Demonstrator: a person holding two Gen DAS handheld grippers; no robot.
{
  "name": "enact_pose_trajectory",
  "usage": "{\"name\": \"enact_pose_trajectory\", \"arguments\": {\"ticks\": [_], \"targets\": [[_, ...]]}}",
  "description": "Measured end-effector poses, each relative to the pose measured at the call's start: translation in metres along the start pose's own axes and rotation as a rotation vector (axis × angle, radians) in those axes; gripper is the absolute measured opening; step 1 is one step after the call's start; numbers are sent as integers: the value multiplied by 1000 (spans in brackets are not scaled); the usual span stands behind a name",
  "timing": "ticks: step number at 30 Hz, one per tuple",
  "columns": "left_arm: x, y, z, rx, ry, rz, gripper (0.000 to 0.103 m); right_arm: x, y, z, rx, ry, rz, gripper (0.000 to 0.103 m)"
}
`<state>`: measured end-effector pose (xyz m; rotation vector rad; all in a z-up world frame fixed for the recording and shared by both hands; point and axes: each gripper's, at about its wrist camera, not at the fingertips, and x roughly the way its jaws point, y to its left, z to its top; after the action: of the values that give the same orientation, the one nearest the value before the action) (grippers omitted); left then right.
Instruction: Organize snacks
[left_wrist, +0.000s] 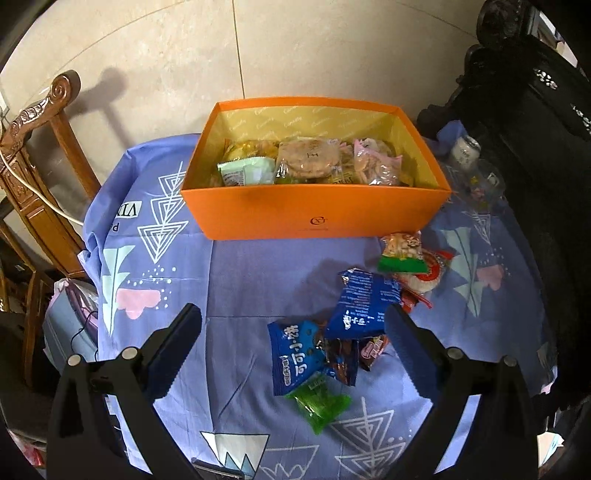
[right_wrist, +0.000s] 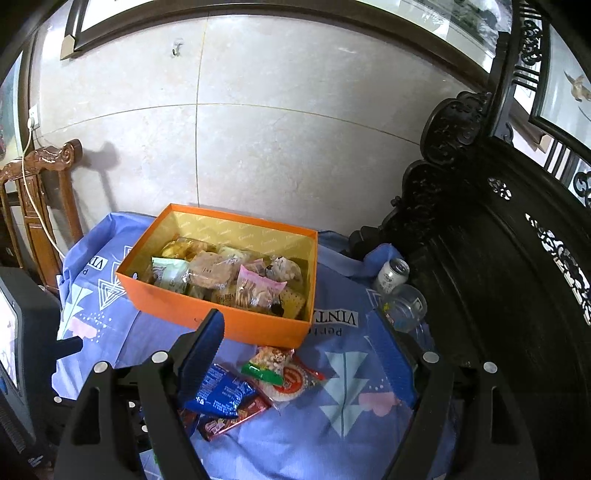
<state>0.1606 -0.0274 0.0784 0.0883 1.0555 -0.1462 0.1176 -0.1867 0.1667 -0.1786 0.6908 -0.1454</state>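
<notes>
Left wrist view: the left gripper (left_wrist: 293, 326) hangs with jaws spread and empty above loose snack packets (left_wrist: 314, 350) on the blue cloth (left_wrist: 236, 369), near the orange box (left_wrist: 314, 218) (already part-filled).

Right wrist view: the right gripper (right_wrist: 295, 332), jaws likewise spread and empty, faces that box, likely ready for another packet.

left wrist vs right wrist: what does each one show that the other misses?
Left wrist only: the green candy packet and the blue cocoa snack bag nearest the open left tongs.
Right wrist only: the framed pictures high on the wall, a wall hook, and the open right tongs.
Both: the orange box holding snacks, the purple patterned cloth, the green-edged nut packet, the round red-labelled cracker pack, the can and the dark carved furniture.
</notes>
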Motion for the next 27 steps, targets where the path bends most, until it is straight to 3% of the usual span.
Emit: {"name": "enact_pose_trajectory", "arguments": {"ticks": [27], "targets": [[-52, -16, -4, 21, -38, 72, 97, 7, -13, -31, 29, 71, 16, 80]]}}
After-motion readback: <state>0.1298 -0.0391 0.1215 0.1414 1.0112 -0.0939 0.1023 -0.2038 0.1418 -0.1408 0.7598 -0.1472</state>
